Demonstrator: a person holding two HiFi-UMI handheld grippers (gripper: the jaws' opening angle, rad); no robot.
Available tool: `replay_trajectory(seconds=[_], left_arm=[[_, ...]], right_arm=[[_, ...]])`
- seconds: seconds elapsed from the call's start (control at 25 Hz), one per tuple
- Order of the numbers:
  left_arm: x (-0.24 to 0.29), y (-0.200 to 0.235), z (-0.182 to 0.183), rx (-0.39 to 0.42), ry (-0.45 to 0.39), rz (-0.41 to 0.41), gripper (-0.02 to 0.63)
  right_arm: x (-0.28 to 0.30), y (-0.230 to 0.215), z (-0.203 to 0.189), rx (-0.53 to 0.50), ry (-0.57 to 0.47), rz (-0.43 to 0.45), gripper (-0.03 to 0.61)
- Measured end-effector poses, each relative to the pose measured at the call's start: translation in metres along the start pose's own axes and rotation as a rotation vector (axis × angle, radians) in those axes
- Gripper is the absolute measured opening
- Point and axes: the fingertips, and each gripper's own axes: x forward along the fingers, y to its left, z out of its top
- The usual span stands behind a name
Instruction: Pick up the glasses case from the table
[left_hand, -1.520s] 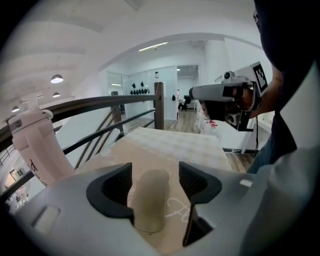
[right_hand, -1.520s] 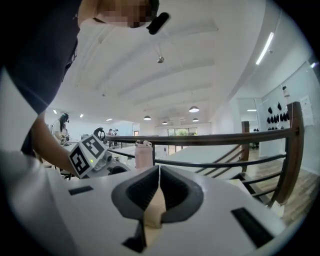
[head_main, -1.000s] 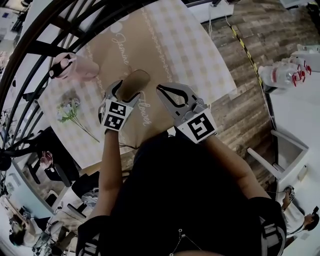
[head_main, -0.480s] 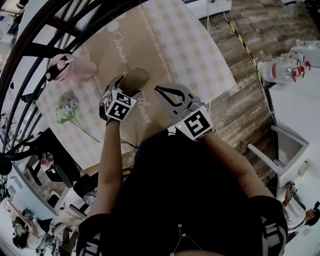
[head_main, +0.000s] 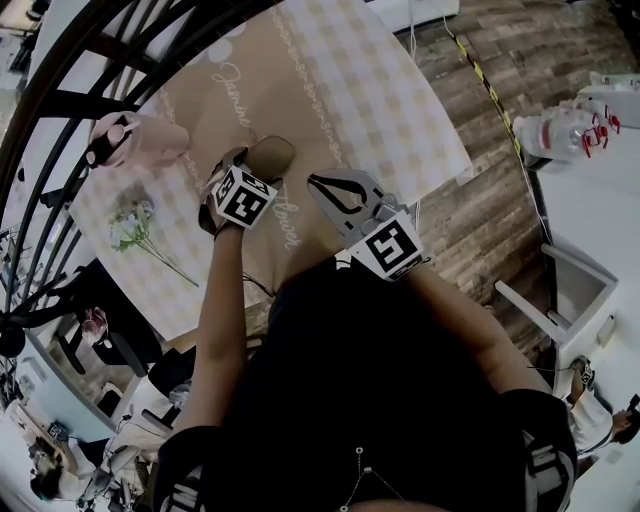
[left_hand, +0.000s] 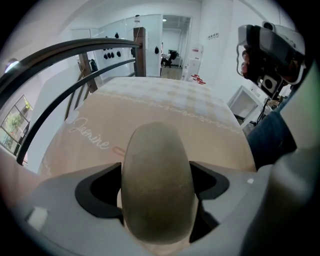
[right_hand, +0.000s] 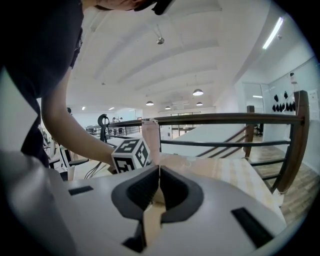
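Note:
The glasses case is a rounded olive-brown shell lying on the beige tablecloth. My left gripper points steeply down over its near end. In the left gripper view the case fills the gap between the two dark pads, and the jaws are opening around it. The case rests on the cloth, and I see no squeeze on it. My right gripper hovers just right of the case, pointing nearly level. Its jaws meet at the tips with nothing between them.
A pink bottle lies at the table's left. A flower sprig lies nearer the person. A dark curved railing runs along the table's far left side. Wooden floor lies beyond the right edge.
My left gripper has tipped further downward and slid forward over the case, so its marker cube now covers more of it. The right gripper has sunk a little.

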Motion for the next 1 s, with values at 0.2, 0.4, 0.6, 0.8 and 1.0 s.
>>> replay_trajectory(seconds=[0.2,0.4,0.6,0.8,1.0], left_arm=[[0.005,-0.001,0.0,0.004,0.041,-0.032,0.408],[0.008,0.0,-0.002,-0.011,0.072,-0.044,0.407],[0.007,0.002,-0.003,-0.023,0.077,-0.007,0.407],[-0.002,0.006,-0.005,-0.027,0.075,0.068,0.407],[-0.024,0.01,0.002,-0.057,0.022,0.146,0.405]], right_arm=[[-0.001,0.001,-0.004,0.006,0.007,0.007,0.011],[-0.003,0.002,-0.003,0.004,0.006,0.015,0.011],[-0.006,0.003,-0.003,0.005,-0.001,0.025,0.011],[-0.01,0.0,-0.002,0.001,-0.01,0.042,0.011],[-0.014,-0.005,0.002,-0.014,-0.027,0.062,0.011]])
